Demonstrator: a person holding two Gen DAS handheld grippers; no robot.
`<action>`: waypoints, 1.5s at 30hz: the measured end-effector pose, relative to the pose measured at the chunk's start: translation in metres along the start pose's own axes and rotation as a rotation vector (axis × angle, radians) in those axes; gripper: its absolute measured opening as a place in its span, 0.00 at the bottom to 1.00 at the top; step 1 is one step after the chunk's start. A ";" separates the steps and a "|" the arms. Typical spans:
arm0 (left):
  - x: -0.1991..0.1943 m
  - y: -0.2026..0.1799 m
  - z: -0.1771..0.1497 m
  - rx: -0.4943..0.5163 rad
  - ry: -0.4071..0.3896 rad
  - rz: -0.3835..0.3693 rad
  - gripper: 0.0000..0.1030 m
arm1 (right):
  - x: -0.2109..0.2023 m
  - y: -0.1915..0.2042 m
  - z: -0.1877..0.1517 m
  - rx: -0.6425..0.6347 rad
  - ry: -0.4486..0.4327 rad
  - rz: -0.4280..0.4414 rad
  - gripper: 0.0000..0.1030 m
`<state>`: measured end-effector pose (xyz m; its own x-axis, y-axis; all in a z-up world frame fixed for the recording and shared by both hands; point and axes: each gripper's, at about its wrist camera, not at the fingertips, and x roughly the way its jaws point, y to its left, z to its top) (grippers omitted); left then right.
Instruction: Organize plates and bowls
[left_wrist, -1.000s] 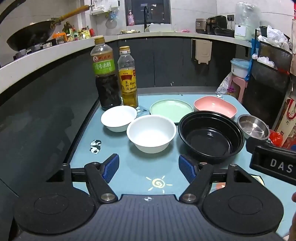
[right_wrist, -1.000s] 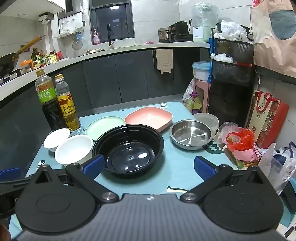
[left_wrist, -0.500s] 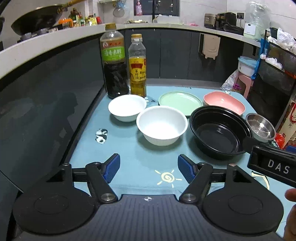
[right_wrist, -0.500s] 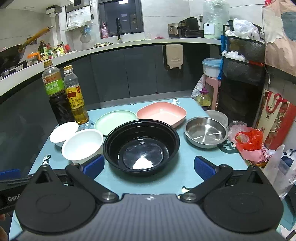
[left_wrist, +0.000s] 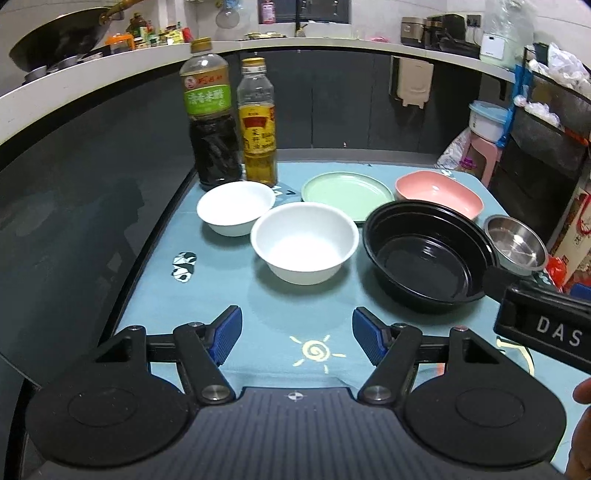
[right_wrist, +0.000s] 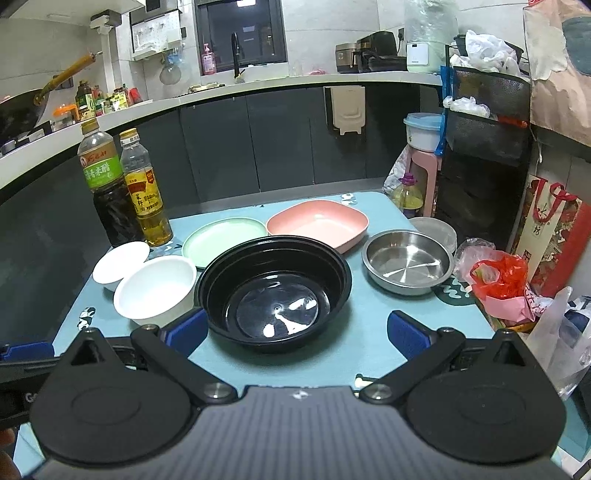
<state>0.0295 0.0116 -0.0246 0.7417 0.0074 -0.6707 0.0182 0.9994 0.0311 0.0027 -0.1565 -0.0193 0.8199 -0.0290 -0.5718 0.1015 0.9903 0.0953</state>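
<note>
White letters "DAS" stand on the black body of the right tongs (left_wrist: 546, 325), at 3 o'clock in the left wrist view. The dark bottle (right_wrist: 105, 184) wears a green label with Chinese characters, too small to read surely. The oil bottle (right_wrist: 146, 192) at its 3 o'clock bears a yellow and red label, likewise unclear. The red bag (right_wrist: 550, 236) shows Chinese characters, illegible.

The room is a bit dim, with light coming from above. White shiny spots sit inside the black bowl (right_wrist: 275, 293), and a thin bright streak shows in the steel bowl (right_wrist: 407, 261) just right of it. Soft shadows lie under the bowls. Far from the black bowl, near the picture edges, straight lines bend and things look a little fuzzy.
</note>
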 end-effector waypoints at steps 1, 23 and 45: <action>0.000 -0.002 0.000 0.007 0.002 -0.004 0.62 | 0.000 -0.001 0.000 -0.001 -0.002 0.002 0.52; 0.009 0.000 -0.005 -0.021 0.034 -0.049 0.46 | 0.012 -0.011 -0.004 0.042 0.047 0.003 0.52; 0.016 0.005 -0.008 -0.071 0.029 -0.056 0.45 | 0.014 -0.013 -0.007 0.054 0.064 0.006 0.52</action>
<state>0.0362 0.0165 -0.0411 0.7209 -0.0482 -0.6913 0.0105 0.9982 -0.0586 0.0090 -0.1685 -0.0348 0.7833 -0.0125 -0.6215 0.1279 0.9816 0.1415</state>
